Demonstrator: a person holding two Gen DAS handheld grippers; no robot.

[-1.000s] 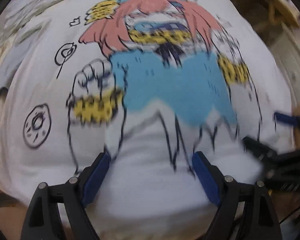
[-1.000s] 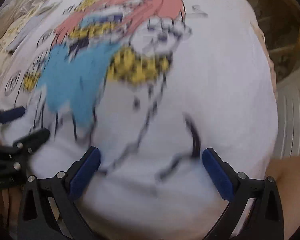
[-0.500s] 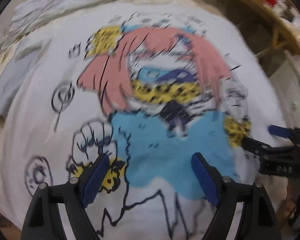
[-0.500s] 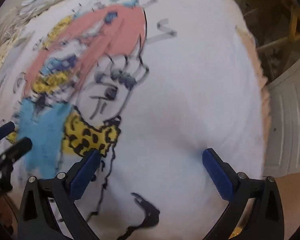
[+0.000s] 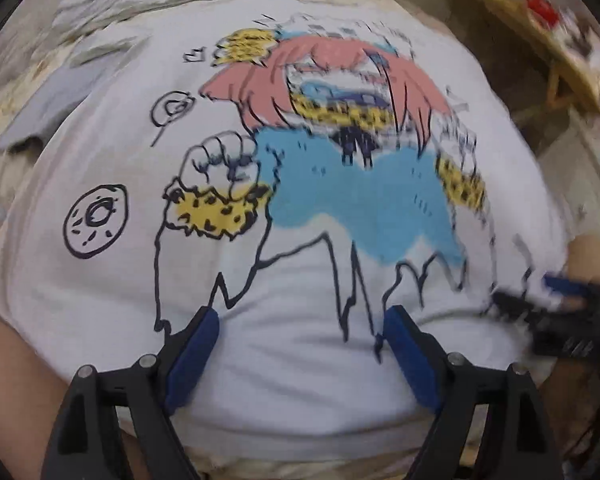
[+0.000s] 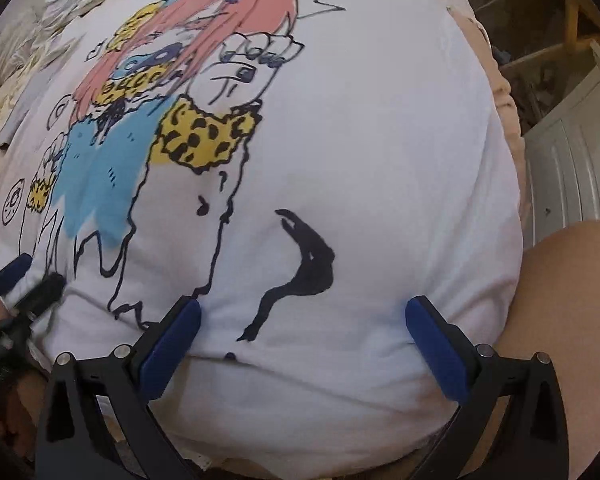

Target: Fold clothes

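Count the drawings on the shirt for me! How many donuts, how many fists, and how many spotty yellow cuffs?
On the white T-shirt, left wrist view:
Donuts: 1
Lollipops: 1
Clear fists: 1
Spotty yellow cuffs: 3
Total: 6

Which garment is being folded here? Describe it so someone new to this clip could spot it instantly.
A pale bed fills both wrist views, and the white T-shirt lies flat across it, under both grippers. Unlike the plain grey cloth beside it, it carries a big cartoon print: pink hair, a blue body, yellow spotted cuffs and a doughnut outline.
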